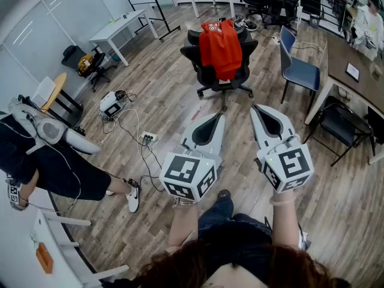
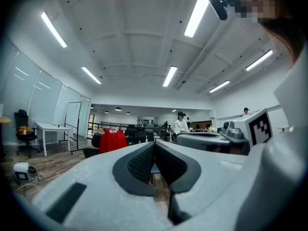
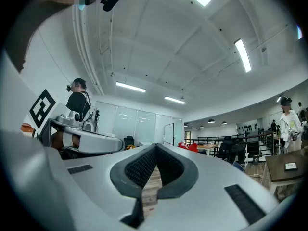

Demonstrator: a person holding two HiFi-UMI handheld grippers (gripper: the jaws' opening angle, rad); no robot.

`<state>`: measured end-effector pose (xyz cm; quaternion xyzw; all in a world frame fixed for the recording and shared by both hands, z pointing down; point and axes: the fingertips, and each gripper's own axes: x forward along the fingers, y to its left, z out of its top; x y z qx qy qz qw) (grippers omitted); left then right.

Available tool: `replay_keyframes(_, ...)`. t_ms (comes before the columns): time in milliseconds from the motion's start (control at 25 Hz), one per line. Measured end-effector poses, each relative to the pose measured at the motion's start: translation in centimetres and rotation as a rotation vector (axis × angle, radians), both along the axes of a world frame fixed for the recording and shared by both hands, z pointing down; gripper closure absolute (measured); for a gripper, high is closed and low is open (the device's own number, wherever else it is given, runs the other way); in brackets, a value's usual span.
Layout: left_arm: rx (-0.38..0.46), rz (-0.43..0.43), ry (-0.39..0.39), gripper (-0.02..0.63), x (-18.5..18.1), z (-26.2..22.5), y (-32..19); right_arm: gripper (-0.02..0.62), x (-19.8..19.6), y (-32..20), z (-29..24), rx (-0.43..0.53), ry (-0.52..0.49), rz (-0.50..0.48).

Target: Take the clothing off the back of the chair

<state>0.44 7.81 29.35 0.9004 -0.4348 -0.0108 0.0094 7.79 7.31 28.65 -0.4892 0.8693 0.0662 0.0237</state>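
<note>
A red garment [image 1: 221, 48] hangs over the back of a black office chair [image 1: 219, 75] on the wooden floor ahead. Both grippers are held side by side well short of it, pointing toward it. My left gripper [image 1: 218, 117] is shut with nothing between its tips. My right gripper [image 1: 257, 108] is shut and empty too. From the left gripper view the red garment [image 2: 113, 139] appears far off at the left, beyond the closed left gripper [image 2: 154, 144]. From the right gripper view the closed right gripper [image 3: 155, 146] points level, and a bit of the red garment [image 3: 188, 147] shows just right of it.
A blue chair [image 1: 298, 69] and a dark table [image 1: 351, 71] stand to the right of the office chair. A black chair [image 1: 341, 126] sits nearer on the right. Cables and a power strip [image 1: 148, 138] lie on the floor at left. A person [image 1: 48, 161] stands at the left.
</note>
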Motion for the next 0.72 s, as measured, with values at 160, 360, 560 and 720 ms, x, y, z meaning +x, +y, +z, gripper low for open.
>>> replay_keyframes(160, -0.003, 0.004, 0.000, 0.589, -0.2, 0.2, -0.3, 0.611, -0.3, -0.3, 0.1, 0.001, -0.007, -0.003)
replay_keyframes(360, -0.009, 0.007, -0.002, 0.591, 0.0, 0.6, -1.0, 0.611, -0.4, -0.9, 0.0, 0.003, -0.056, -0.020)
replay_keyframes(560, -0.017, 0.007, 0.004, 0.591, -0.3, 1.0, -2.3, 0.611, -0.7, -2.2, 0.5, 0.001, -0.047, -0.013)
replay_keyframes(720, -0.021, 0.008, 0.012, 0.589, -0.8, 1.2, -3.6, 0.610, -1.0, -3.5, 0.6, -0.002, -0.047, -0.007)
